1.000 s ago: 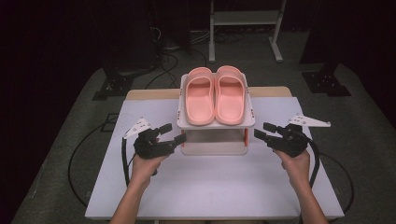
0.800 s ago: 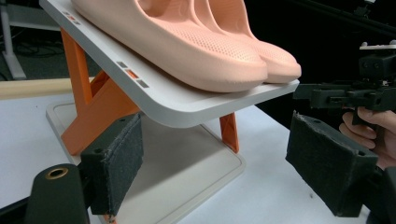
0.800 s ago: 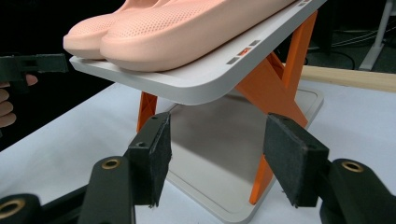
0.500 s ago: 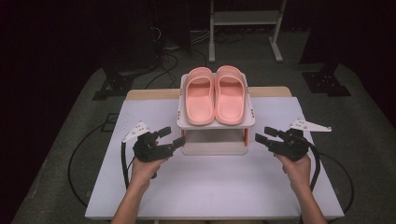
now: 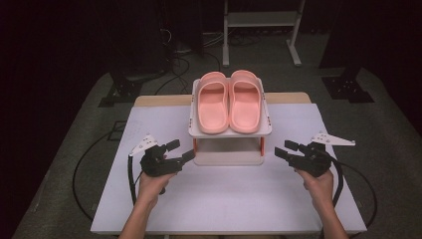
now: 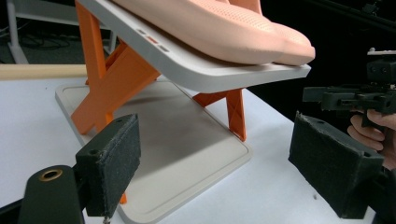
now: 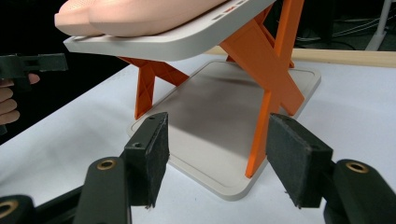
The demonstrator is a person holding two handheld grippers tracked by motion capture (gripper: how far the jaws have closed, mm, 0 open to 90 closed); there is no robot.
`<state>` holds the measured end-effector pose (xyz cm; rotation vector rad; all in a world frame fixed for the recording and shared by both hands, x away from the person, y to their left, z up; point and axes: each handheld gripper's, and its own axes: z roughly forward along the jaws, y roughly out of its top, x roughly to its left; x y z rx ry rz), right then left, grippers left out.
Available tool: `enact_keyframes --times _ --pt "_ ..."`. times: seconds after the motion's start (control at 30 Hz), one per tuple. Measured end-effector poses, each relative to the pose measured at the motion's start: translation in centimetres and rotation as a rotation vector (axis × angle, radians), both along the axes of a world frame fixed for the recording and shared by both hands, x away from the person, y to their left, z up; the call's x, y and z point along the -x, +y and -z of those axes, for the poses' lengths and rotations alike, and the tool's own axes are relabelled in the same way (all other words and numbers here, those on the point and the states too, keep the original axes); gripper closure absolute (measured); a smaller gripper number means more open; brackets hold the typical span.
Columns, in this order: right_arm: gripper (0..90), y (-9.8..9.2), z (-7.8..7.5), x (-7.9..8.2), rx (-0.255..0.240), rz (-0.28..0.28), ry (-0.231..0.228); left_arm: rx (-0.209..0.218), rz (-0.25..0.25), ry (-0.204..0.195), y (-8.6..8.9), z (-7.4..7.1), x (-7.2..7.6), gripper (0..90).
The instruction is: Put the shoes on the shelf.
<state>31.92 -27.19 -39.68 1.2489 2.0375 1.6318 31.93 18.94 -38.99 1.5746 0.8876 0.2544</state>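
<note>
Both grippers have eased slightly lower in the frame. The left gripper (image 5: 180, 151) and right gripper (image 5: 287, 149) gape wide, empty, flanking the white two-tier rack with orange legs (image 5: 230, 130) at frame centre. The pink rubber slippers (image 5: 230, 101) lie on its top shelf.

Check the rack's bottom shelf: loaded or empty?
Empty. The lower shelf shows bare grey surface between the orange legs, while both pink slippers sit on the top shelf.

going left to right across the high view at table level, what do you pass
left gripper → two-tier rack bearing the pink slippers → right gripper
</note>
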Motion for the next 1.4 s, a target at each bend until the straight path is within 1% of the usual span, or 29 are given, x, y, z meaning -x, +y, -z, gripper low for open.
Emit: enact_keyframes --times 0.33,0.37,0.53,0.57,0.67,0.93,0.97,1.4 --pt "39.0 -0.8 0.6 0.5 0.004 0.01 0.009 0.002 -0.01 0.009 0.5 0.7 0.2 16.0" --pt "39.0 -0.9 0.8 0.6 0.005 0.012 0.012 0.001 -0.012 0.015 0.4 0.8 0.2 15.1" --pt "39.0 -1.1 1.2 0.7 0.006 0.013 0.017 -0.005 -0.01 0.016 0.5 1.0 0.2 14.7" --pt "39.0 -1.2 1.3 0.8 0.005 0.013 0.023 -0.001 -0.012 0.017 0.5 1.1 0.3 14.5" --pt "39.0 -1.4 1.4 0.9 0.006 0.012 0.018 -0.003 -0.012 0.019 0.6 1.1 0.3 13.9" --pt "37.1 -1.8 1.9 1.3 0.004 0.019 0.022 0.003 -0.016 0.017 1.0 1.4 0.5 11.4" --pt "36.8 -1.9 2.1 1.4 0.001 0.018 0.03 0.001 -0.019 0.017 1.2 1.5 0.6 11.2" --pt "36.3 -3.0 2.8 2.1 0.005 0.029 0.041 0.006 -0.023 0.026 1.9 2.3 0.9 10.3"
